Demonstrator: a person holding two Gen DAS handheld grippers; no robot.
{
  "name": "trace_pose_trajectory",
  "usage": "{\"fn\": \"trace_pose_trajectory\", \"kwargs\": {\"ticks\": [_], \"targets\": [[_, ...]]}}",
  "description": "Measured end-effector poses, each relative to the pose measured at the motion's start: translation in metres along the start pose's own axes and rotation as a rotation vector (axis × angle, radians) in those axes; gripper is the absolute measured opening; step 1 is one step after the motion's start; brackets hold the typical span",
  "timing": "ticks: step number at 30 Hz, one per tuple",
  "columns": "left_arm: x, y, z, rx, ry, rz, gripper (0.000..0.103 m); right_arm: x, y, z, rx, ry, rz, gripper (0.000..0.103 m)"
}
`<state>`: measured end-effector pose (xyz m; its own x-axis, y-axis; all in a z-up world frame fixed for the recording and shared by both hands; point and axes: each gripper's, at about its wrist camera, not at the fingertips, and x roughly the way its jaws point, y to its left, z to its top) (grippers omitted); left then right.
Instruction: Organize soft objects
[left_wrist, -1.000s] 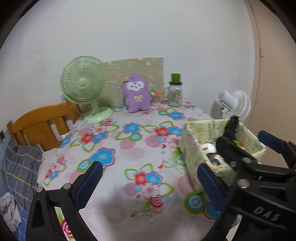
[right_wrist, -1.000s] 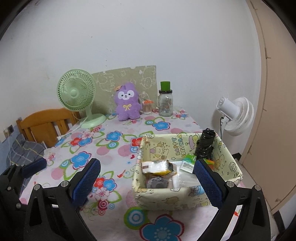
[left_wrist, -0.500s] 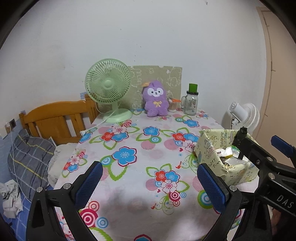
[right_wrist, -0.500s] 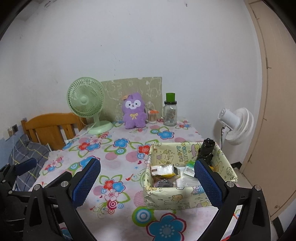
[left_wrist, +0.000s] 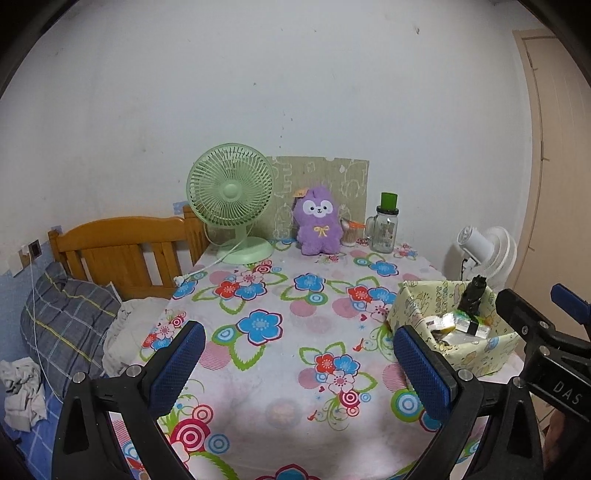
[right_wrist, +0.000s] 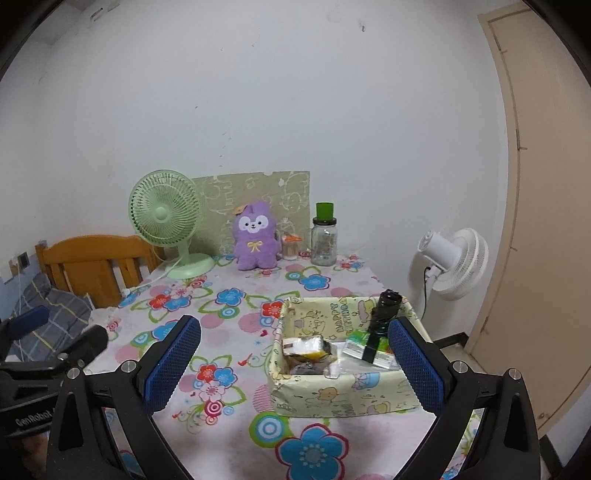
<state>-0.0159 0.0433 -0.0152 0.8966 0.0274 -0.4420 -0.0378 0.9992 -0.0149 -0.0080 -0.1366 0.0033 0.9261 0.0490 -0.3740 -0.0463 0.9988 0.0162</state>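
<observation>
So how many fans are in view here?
2: a green desk fan on the table's far left beside the purple plush, and a white fan standing right of the table.

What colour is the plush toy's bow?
Yellow, on the purple plush toy; clearest in the left wrist view.

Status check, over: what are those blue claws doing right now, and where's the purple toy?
Left gripper open, empty. Right gripper open, empty. Purple plush upright at table's far edge, beside green fan. Nothing between.
</observation>
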Motion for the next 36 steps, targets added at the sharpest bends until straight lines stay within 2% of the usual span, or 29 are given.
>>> {"fn": "trace_pose_trajectory", "kwargs": {"ticks": [13,36], "targets": [[-0.006,-0.009,0.002,0.019,-0.016,-0.007,0.103,-0.007,-0.007,0.000,0.030,-0.005,0.027,0.103],[0.001,-0.014,0.002,0.015,-0.002,-0.013,0.103,-0.005,-0.012,0.002,0.042,-0.007,0.006,0.103]]}}
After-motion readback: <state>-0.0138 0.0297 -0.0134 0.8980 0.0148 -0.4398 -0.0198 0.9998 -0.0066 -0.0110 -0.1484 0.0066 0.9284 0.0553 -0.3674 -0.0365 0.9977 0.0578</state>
